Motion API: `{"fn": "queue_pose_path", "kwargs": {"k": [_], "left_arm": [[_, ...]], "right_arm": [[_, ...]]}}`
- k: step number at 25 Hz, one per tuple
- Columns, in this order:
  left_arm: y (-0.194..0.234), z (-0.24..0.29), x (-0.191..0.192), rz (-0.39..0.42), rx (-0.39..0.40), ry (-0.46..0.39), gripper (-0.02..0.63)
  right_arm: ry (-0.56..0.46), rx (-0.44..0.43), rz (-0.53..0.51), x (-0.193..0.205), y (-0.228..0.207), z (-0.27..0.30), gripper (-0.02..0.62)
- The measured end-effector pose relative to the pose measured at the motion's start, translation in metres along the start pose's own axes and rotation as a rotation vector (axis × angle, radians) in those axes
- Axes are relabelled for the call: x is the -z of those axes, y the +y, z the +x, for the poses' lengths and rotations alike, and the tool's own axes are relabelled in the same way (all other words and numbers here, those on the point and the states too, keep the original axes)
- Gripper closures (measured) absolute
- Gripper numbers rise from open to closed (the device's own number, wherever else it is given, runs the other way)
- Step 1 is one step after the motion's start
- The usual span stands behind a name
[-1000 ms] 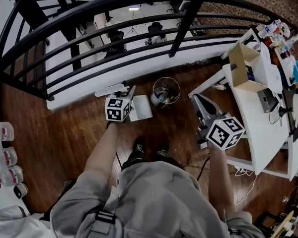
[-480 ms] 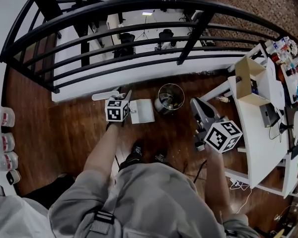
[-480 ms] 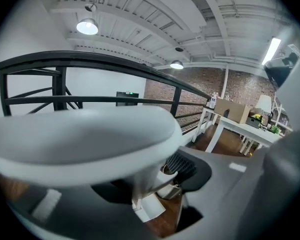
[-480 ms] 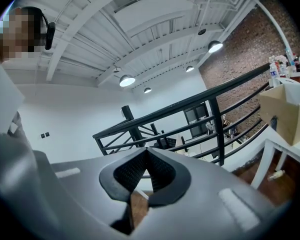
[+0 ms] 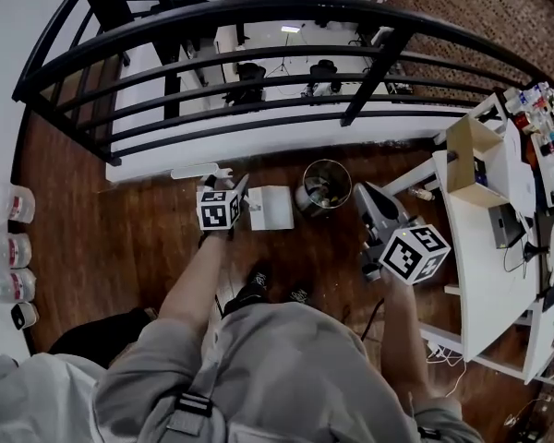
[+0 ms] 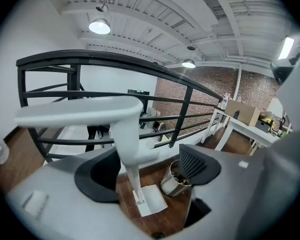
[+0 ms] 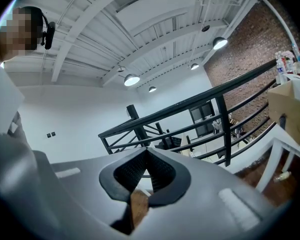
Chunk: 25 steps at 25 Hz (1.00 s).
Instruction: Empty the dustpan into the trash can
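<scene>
A white long-handled dustpan stands on the wooden floor just left of a small round metal trash can that has rubbish in it. In the left gripper view the dustpan sits beside the trash can, and its handle rises between the jaws. My left gripper has just been opening its jaws; they stand wide around the handle stem and the pads are not pressing on it. My right gripper hovers right of the can, shut and empty.
A black metal railing runs along the far side above a drop. A white table with an open cardboard box stands at the right. Bottles line the left wall. My shoes are behind the dustpan.
The left gripper has slid a little sideways and down along the dustpan handle, while the pan stays on the floor by the can. The right gripper has hardly moved.
</scene>
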<state>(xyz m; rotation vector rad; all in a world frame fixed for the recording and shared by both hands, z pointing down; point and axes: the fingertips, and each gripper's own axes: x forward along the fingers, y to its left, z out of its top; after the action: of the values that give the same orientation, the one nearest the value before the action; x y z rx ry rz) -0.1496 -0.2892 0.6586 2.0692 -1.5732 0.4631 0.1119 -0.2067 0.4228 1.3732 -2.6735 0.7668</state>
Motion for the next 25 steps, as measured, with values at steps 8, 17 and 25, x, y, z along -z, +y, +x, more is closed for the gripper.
{"fn": "queue_pose_path", "kwargs": {"k": [8,17,25], "left_arm": [[-0.002,-0.021,0.04,-0.07,0.007,0.073,0.256],[-0.119,-0.035,-0.037,0.066,0.43,-0.055,0.549],[-0.274,-0.107,-0.167,0.219,0.782,-0.258,0.6]], "right_arm": [[-0.052,-0.008,0.014,0.0,0.003,0.018,0.597],[-0.139,0.012,0.026,-0.008,0.004,0.034,0.597],[-0.186,0.061,-0.035,-0.043,-0.015,-0.025,0.597]]}}
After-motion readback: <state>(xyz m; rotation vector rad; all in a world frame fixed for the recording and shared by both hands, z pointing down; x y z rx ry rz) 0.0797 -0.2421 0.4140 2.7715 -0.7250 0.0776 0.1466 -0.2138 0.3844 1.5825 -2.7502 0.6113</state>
